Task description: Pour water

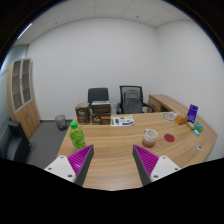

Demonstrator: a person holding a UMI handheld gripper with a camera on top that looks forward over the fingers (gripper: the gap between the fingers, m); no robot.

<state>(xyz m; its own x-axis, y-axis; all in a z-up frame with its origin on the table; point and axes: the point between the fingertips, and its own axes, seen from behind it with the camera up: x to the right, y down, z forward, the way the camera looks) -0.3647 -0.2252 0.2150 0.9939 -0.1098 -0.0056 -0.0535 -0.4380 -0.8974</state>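
The claw [113, 165] sits at the bottom centre of the frame with its fingers spread wide, nothing between them, hovering above the wooden desk [115, 140]. A green bottle [76, 135] stands on the desk at centre left, just beyond the left finger. A pale cup [150, 136] stands right of centre, beyond the right finger and well apart from the bottle. Further right lie small orange, blue and purple items. Two dark chairs [115, 100] stand against the white back wall.

Held level above the wooden table [110, 150], gripper [113, 164] spread open, pink-padded fingers [80, 160] gripping nothing.
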